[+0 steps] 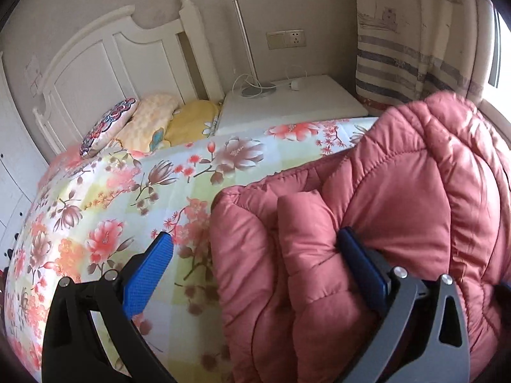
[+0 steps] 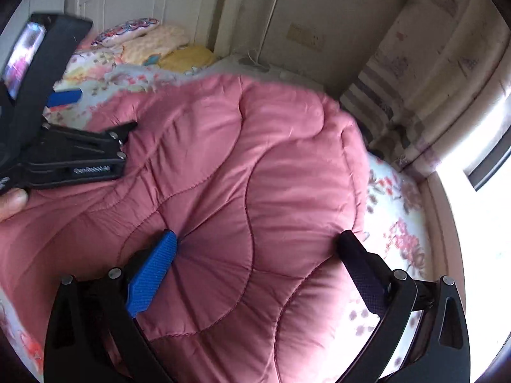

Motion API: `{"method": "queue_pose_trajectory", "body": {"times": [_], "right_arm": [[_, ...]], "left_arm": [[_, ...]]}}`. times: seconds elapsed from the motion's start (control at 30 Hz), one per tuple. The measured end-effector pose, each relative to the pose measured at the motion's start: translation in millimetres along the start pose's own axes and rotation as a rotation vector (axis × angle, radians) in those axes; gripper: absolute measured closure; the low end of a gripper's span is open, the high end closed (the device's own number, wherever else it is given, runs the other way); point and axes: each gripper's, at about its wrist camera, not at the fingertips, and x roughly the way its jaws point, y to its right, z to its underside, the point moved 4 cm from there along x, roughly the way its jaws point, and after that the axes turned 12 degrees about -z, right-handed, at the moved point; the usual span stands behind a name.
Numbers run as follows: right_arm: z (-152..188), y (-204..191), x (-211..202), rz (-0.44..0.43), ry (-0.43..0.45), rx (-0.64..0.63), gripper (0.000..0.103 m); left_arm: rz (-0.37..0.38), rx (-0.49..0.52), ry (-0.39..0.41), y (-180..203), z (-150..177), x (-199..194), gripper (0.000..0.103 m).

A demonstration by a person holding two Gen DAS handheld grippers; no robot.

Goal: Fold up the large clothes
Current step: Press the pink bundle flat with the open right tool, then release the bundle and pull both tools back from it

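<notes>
A pink quilted puffer coat (image 1: 399, 198) lies bunched on the floral bed sheet (image 1: 134, 191). My left gripper (image 1: 254, 236) is open wide and straddles the coat's left edge. Its right finger presses into the padding and its left blue pad (image 1: 150, 274) hovers over the sheet. In the right wrist view the coat (image 2: 255, 166) fills the middle. My right gripper (image 2: 258, 236) is open, with both fingertips resting on the coat's puffy surface. The left gripper (image 2: 107, 108) shows there at the upper left, with a thumb (image 2: 12, 201) on its handle.
Pillows (image 1: 147, 121) are stacked against the white headboard (image 1: 105, 63) at the far end of the bed. A white nightstand (image 1: 306, 102) with a thin lamp (image 1: 249, 51) and a cable stands beside it. A striped curtain (image 1: 412, 41) and a bright window (image 2: 479, 166) are on the right.
</notes>
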Motion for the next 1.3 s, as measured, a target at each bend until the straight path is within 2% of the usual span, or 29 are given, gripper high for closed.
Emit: {"method": "queue_pose_trajectory", "body": {"times": [0.07, 0.13, 0.2, 0.3, 0.37, 0.47, 0.57, 0.63, 0.7, 0.77, 0.87, 0.93, 1.0, 1.07, 1.23, 1.3], "right_arm": [[5, -12, -29, -0.033, 0.062, -0.01, 0.005], [13, -30, -41, -0.093, 0.067, -0.039, 0.005], [22, -52, -42, -0.118, 0.08, -0.087, 0.005], [40, -78, -6, -0.047, 0.034, -0.16, 0.004], [43, -79, 1, -0.047, 0.068, -0.186, 0.004], [35, -64, -23, -0.115, 0.079, -0.103, 0.005], [34, -64, -33, -0.082, 0.102, -0.128, 0.005], [37, -63, -21, -0.068, 0.079, -0.132, 0.005], [40, -63, -12, -0.081, 0.07, -0.111, 0.004], [38, -64, -11, -0.077, 0.075, -0.11, 0.004], [40, -69, -14, -0.075, 0.073, -0.1, 0.004], [42, -65, -15, -0.082, 0.081, -0.089, 0.004], [45, -64, -22, -0.084, 0.097, -0.076, 0.005], [49, -66, -37, -0.08, 0.134, -0.071, 0.005], [72, -76, -83, 0.002, 0.241, -0.078, 0.005], [82, -76, -91, -0.017, 0.242, -0.041, 0.005]], "left_arm": [[-0.005, -0.008, 0.017, -4, -1, -5, 0.002], [-0.004, -0.011, 0.032, -5, 1, -6, 0.002], [0.018, -0.029, 0.03, -7, 2, -4, 0.002], [0.016, -0.029, 0.049, -8, 2, -3, 0.002], [0.012, -0.037, 0.06, -9, 3, -1, 0.002], [0.059, -0.081, 0.053, -22, 3, -7, 0.002], [0.005, -0.105, 0.127, -43, 4, -42, 0.002], [-0.059, -0.111, 0.174, -59, 10, -74, 0.002], [-0.066, -0.132, 0.209, -70, 16, -97, 0.002], [-0.115, -0.136, 0.234, -73, 23, -112, 0.002], [-0.122, -0.038, 0.204, -49, 36, -104, 0.002], [-0.143, -0.001, 0.146, -35, 47, -82, 0.002], [-0.106, -0.045, 0.101, -36, 56, -68, 0.002], [-0.083, -0.105, 0.091, -45, 59, -69, 0.002], [-0.105, -0.182, 0.158, -69, 68, -111, 0.002], [-0.099, -0.209, 0.174, -76, 74, -131, 0.002]]}}
